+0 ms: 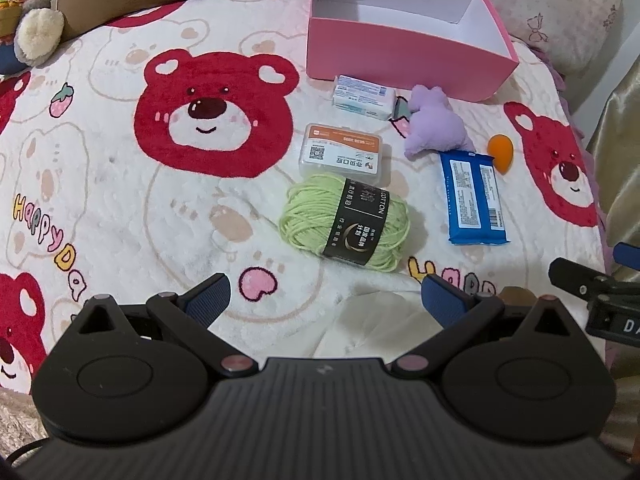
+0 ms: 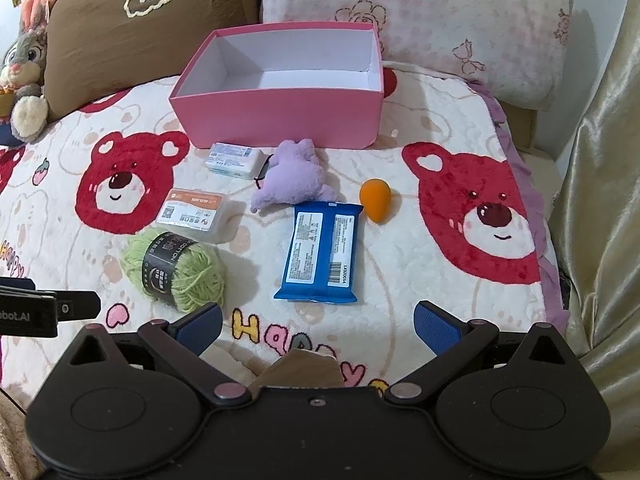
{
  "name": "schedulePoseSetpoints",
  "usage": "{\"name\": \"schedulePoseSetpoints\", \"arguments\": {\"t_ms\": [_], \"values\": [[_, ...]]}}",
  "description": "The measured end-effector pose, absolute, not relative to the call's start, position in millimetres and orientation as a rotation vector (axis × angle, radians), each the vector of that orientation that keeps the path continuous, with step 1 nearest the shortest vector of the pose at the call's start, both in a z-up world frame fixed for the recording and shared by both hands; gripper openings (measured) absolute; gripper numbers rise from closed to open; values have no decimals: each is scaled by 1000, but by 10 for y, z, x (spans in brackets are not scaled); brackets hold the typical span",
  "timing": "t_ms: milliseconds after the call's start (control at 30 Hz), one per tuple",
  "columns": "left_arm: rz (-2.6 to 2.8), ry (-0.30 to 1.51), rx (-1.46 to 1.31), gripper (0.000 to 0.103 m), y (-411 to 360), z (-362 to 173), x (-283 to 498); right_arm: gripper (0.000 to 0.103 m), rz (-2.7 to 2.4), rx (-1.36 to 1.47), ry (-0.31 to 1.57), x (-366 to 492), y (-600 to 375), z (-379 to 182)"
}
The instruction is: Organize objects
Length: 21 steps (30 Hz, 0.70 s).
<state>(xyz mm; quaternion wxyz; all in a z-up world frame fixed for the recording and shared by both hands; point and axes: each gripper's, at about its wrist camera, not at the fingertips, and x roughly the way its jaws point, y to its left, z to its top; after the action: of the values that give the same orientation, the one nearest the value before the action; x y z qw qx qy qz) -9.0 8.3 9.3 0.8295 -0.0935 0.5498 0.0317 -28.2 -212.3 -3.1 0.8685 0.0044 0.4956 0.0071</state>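
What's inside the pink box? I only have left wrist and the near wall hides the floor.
Observer: Nothing. Right wrist shows the box floor bare and white.
Operator: Right jaws open?
Observer: Yes. The right gripper has its jaws wide apart, nothing between them.
Operator: That brown thing behind the box?
Observer: A brown pillow with a white cloud patch, next to the bunny.
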Motion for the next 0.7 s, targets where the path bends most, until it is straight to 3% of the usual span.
{"name": "schedulePoseSetpoints", "arguments": {"t_ms": [700], "values": [[91,1179,-195,103,131,0,-75,103,27,-21,1032,-277,-2024,3]]}}
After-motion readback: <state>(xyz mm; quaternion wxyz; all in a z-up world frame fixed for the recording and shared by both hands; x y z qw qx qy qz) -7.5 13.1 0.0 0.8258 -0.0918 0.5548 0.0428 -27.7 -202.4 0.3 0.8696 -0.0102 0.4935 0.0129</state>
